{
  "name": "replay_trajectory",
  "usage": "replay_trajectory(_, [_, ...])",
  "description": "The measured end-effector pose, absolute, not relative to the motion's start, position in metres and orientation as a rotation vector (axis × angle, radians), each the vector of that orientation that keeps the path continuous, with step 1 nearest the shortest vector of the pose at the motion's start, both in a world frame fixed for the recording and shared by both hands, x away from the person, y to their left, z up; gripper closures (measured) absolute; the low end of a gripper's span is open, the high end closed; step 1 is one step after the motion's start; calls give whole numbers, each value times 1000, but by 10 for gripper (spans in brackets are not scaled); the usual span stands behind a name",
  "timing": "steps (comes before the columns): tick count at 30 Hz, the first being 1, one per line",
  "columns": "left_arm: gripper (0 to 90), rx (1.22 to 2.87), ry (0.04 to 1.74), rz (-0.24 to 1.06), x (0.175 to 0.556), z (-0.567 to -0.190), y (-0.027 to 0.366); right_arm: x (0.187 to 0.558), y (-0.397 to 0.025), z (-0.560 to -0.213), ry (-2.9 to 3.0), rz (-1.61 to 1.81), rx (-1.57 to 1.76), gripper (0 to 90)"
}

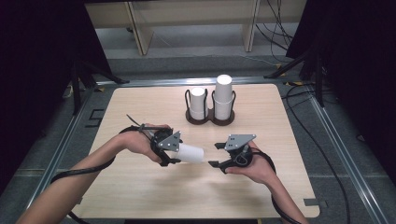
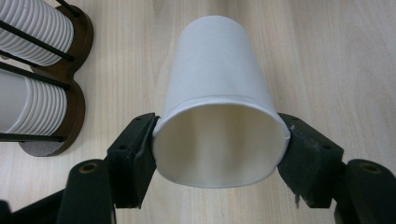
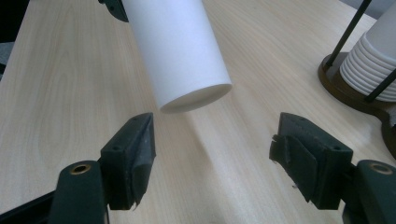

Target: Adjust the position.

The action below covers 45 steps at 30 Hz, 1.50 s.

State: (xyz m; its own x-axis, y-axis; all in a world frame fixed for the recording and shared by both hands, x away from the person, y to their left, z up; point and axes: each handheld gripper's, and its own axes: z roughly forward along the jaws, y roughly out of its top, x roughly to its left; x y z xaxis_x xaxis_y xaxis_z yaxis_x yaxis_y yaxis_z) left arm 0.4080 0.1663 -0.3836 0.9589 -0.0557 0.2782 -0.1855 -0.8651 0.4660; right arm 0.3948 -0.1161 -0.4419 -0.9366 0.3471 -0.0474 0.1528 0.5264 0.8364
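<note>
Holding a white paper cup [image 1: 191, 153] sideways above the wooden counter [image 1: 140, 196], between two hand-held claws.

The left claw [image 1: 173, 151] grips the cup at its open rim, one black jaw pressed to each side, as the left gripper view shows [image 2: 219, 93]; the cup's closed base points toward the right claw [image 1: 214, 155]. That claw stands open just beside the base, its jaws spread wide and apart from the cup in the right gripper view [image 3: 180, 51]. Farther back on the counter, near its middle, a dark wooden two-post holder [image 1: 210, 119] carries two stacks of white cups [image 1: 223, 95], the right stack taller than the left.
</note>
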Motion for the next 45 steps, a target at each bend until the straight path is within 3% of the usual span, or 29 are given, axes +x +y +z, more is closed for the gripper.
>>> replay_trajectory(45, [324, 2809, -277, 335, 407, -368, 147, 400, -79, -430, 2597, 1305, 255, 290])
